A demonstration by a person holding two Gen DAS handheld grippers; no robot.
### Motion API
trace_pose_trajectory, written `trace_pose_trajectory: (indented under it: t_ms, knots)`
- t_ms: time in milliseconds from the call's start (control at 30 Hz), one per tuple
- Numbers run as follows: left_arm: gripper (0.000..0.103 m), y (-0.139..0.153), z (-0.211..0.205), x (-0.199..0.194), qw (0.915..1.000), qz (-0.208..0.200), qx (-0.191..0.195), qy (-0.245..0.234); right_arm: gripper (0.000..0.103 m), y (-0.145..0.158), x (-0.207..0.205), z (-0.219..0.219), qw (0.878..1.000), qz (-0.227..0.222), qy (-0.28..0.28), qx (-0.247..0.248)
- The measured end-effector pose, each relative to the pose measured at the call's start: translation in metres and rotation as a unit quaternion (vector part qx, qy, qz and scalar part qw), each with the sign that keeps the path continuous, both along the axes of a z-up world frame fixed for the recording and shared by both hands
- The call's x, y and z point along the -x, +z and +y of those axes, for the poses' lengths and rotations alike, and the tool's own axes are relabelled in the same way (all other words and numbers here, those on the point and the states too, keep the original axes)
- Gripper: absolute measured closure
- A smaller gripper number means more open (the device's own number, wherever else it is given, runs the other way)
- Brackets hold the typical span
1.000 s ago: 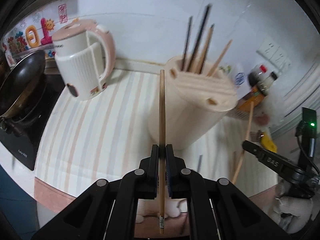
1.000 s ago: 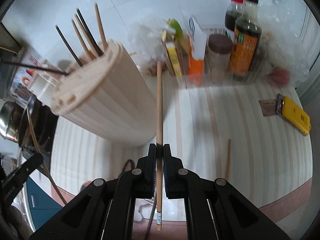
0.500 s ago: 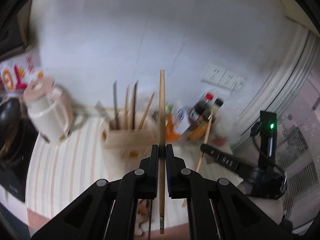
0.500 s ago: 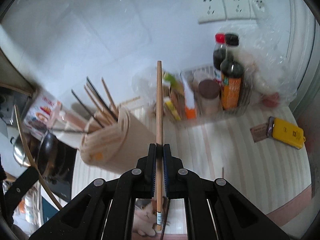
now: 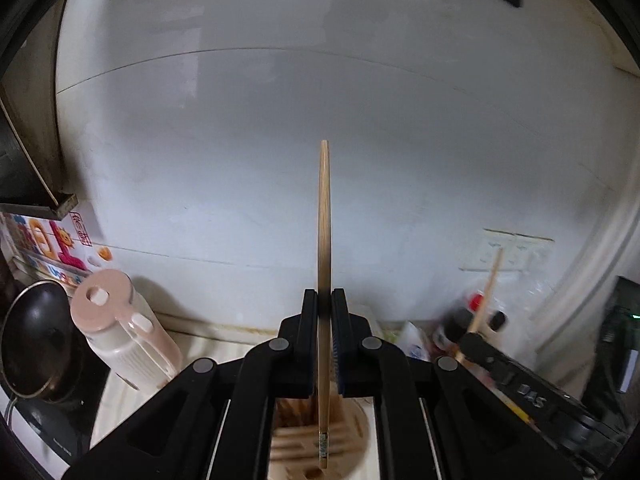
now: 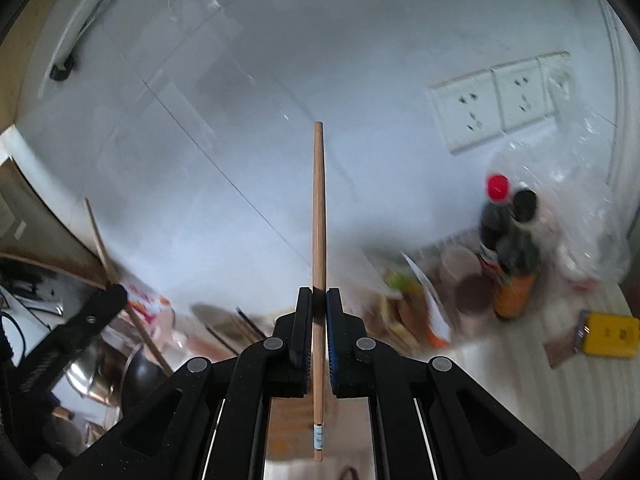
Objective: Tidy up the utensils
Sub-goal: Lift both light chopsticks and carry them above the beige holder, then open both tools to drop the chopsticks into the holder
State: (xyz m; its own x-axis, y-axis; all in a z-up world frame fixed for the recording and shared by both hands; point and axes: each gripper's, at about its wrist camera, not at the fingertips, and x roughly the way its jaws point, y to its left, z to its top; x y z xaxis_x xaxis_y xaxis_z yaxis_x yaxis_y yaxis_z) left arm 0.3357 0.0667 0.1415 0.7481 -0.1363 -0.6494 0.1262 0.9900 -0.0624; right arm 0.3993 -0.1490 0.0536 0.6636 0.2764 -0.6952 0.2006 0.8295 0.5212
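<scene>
My left gripper (image 5: 324, 300) is shut on a wooden chopstick (image 5: 324, 216) that stands upright against the white wall. Its labelled lower end hangs just above the beige slotted utensil holder (image 5: 344, 448), seen blurred between the fingers. My right gripper (image 6: 319, 298) is shut on a second wooden chopstick (image 6: 319, 208), also upright. The right gripper with its chopstick shows in the left wrist view (image 5: 480, 344). The left gripper shows in the right wrist view (image 6: 100, 308). Dark and wooden chopstick tips (image 6: 244, 322) poke up low in the right wrist view.
A pink and white kettle (image 5: 120, 332) and a dark wok (image 5: 36, 344) stand at the left. Sauce bottles (image 6: 508, 248), food packets (image 6: 416, 304) and a yellow box (image 6: 610, 334) sit at the right on the striped counter (image 6: 600, 392). Wall sockets (image 6: 500, 104) are above.
Both grippers have tilted upward and risen, so the wall fills both views. The holder has dropped to the bottom of the left wrist view. Both keep their chopsticks.
</scene>
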Motion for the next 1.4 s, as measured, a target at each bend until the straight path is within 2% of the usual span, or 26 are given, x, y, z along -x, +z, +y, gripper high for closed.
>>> trace_pose_trajectory:
  t_ms: [167, 500, 767, 900, 933, 967, 1000, 1033, 1067, 1100, 1167, 1267, 1300, 1333, 1400]
  knots:
    - [0.099, -0.022, 0.015, -0.021, 0.9993, -0.001, -0.002, 0.038, 0.096, -0.006, -0.027, 0.018, 0.999, -0.032, -0.006, 0.004]
    - [0.099, -0.061, 0.027, -0.045, 0.9983, 0.012, -0.003, 0.056, 0.096, -0.037, -0.050, 0.051, 0.998, -0.056, 0.007, 0.029]
    - [0.099, -0.076, 0.021, -0.048, 0.9979, 0.056, -0.008, 0.030, 0.096, -0.050, -0.042, 0.065, 0.997, -0.057, 0.034, 0.044]
    - [0.095, -0.073, 0.018, -0.041, 0.9960, 0.088, -0.009, 0.012, 0.095, -0.053, -0.040, 0.074, 0.995, -0.031, 0.075, 0.055]
    - [0.094, -0.071, 0.017, -0.038, 0.9956, 0.093, -0.008, 0.007, 0.094, -0.052, -0.038, 0.073, 0.995, -0.025, 0.083, 0.054]
    - [0.092, -0.066, 0.018, -0.033, 0.9952, 0.098, -0.008, 0.002, 0.086, -0.051, -0.035, 0.072, 0.994, -0.020, 0.089, 0.053]
    - [0.088, -0.059, 0.021, -0.027, 0.9953, 0.097, -0.005, 0.005, 0.079, -0.048, -0.031, 0.069, 0.994, -0.018, 0.089, 0.052]
    - [0.083, -0.051, 0.025, -0.020, 0.9954, 0.095, 0.001, 0.009, 0.068, -0.045, -0.026, 0.065, 0.995, -0.018, 0.086, 0.052]
    - [0.065, -0.046, 0.028, -0.014, 0.9954, 0.095, 0.003, 0.011, 0.064, -0.040, -0.019, 0.058, 0.995, -0.019, 0.079, 0.050]
    - [0.038, -0.038, 0.033, -0.007, 0.9957, 0.091, 0.003, 0.018, 0.062, -0.037, -0.013, 0.053, 0.996, -0.017, 0.073, 0.051]
    - [0.014, -0.026, 0.044, 0.010, 0.9959, 0.084, 0.005, 0.034, 0.054, -0.031, 0.000, 0.040, 0.997, -0.007, 0.059, 0.051]
    - [0.011, -0.022, 0.053, 0.029, 0.9943, 0.098, 0.003, 0.041, 0.047, -0.031, 0.021, 0.021, 0.997, 0.023, 0.036, 0.059]
    - [0.003, -0.025, 0.056, 0.036, 0.9933, 0.107, 0.004, 0.046, 0.043, -0.032, 0.028, 0.015, 0.997, 0.035, 0.029, 0.062]
    - [0.000, -0.028, 0.057, 0.042, 0.9925, 0.113, 0.005, 0.047, 0.040, -0.034, 0.034, 0.010, 0.996, 0.050, 0.021, 0.069]
    - [0.000, -0.037, 0.055, 0.055, 0.9907, 0.126, -0.010, 0.050, 0.034, -0.040, 0.053, -0.002, 0.996, 0.070, 0.008, 0.060]
